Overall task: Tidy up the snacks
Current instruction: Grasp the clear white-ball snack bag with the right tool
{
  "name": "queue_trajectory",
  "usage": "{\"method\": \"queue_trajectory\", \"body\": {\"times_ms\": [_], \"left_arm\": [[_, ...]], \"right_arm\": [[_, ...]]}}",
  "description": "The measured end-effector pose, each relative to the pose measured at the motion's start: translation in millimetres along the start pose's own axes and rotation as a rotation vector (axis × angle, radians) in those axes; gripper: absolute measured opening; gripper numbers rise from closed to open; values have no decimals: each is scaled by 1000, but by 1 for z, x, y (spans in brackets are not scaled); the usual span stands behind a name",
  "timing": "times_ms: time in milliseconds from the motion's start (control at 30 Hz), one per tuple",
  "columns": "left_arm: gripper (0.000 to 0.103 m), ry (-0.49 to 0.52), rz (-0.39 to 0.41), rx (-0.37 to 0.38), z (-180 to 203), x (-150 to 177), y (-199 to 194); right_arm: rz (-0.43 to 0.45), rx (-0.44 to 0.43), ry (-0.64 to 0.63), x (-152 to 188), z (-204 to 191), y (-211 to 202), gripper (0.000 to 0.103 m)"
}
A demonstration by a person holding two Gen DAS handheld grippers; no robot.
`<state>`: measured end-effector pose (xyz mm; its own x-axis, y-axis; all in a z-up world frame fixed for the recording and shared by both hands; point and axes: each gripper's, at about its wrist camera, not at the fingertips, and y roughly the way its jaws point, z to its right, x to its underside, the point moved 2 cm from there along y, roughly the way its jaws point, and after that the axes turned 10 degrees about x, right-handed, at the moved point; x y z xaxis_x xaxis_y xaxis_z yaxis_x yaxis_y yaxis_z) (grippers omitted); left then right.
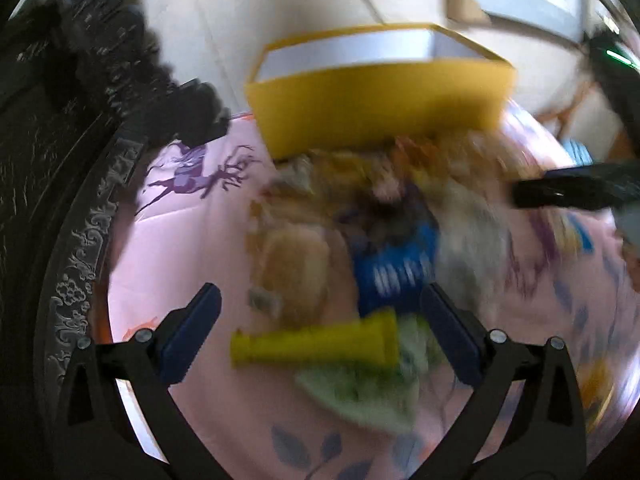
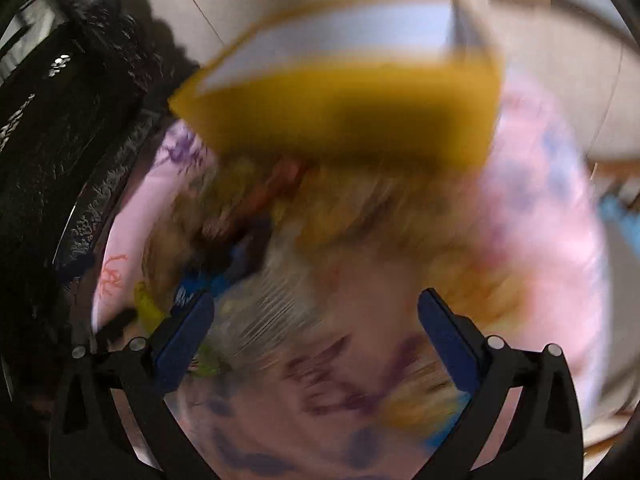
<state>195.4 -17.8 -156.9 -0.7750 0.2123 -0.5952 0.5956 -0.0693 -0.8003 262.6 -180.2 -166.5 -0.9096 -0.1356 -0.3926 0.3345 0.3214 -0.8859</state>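
Snacks (image 1: 360,240) on pink tablecloth (image 1: 192,240)

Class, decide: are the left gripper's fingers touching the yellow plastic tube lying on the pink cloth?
Apart. The left wrist view shows the left gripper wide open, with pink cloth visible between each blue finger and the yellow plastic tube.

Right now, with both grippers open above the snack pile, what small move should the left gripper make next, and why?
Probably lower the left gripper onto the yellow tube and close. Its jaws stand wide and empty, the tube lies between them, and the yellow box behind looks empty.
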Motion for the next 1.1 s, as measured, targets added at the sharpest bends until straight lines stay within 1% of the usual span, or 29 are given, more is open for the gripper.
{"method": "queue_trajectory", "body": {"times_ms": [33,67,133,167,233,267,300,333,367,400,433,467,500,533,567,600,633,667,700,733,767,800,833,900,1000,1033,1067,1100], "left_arm": [[101,50,17,2,6,7,-5],[101,124,41,-31,12,13,-9],[101,217,62,-80,16,18,-10],[101,263,67,-92,17,18,-8],[101,392,105,-96,22,17,-3],[101,444,117,-96,24,18,1],[101,493,95,-58,26,21,10],[101,511,47,-16,26,24,20],[101,526,-42,38,28,31,34],[99,522,-53,52,27,35,38],[99,501,-36,59,26,37,38],[99,455,-22,82,22,37,38],[99,378,-21,109,13,37,42],[97,281,-38,147,3,37,47],[92,83,-67,228,-12,35,52],[86,-17,-54,248,-20,33,51],[77,-85,-73,270,-24,32,51],[70,-93,-100,270,-23,31,50],[62,-80,-112,264,-18,31,48],[38,-87,-112,283,-14,31,45],[29,-113,-113,280,-9,32,42],[27,-119,-114,269,-7,34,41],[23,-122,-110,267,-5,35,39],[20,-164,-115,270,-5,40,36],[18,-218,-133,291,-7,48,26],[17,-213,-117,297,-8,51,19],[15,-183,-85,283,-7,51,10],[14,-169,-80,273,-8,53,8]], "right_arm": [[-18,-3,29,7,-6,9,102],[-35,-1,67,12,-10,20,102],[-69,24,131,16,-11,34,102],[-85,29,164,18,-11,40,102],[-44,39,156,13,-16,39,102],[-48,47,138,10,-19,41,102],[-55,64,135,6,-21,46,102],[-68,78,147,4,-19,50,102],[-54,74,164,2,-17,48,102],[-60,69,176,1,-16,48,102],[-51,64,184,0,-15,47,100],[-38,63,189,2,-13,46,97],[-24,81,181,3,-13,45,79],[-5,118,156,5,-14,43,71],[5,128,135,7,-13,41,70],[-12,103,147,8,-9,40,69],[-18,93,158,8,-7,38,67],[-25,83,167,10,-4,36,66],[-33,82,172,12,-1,34,64],[-37,80,175,13,1,30,37],[-33,60,166,13,1,26,37],[-33,68,156,13,0,20,37],[-22,75,143,13,-1,15,37],[2,93,120,15,-4,7,36],[-9,60,152,22,-1,-1,36],[-11,51,157,26,2,-5,34],[-6,53,143,28,0,-10,34],[5,72,86,34,-3,-20,34]]}}
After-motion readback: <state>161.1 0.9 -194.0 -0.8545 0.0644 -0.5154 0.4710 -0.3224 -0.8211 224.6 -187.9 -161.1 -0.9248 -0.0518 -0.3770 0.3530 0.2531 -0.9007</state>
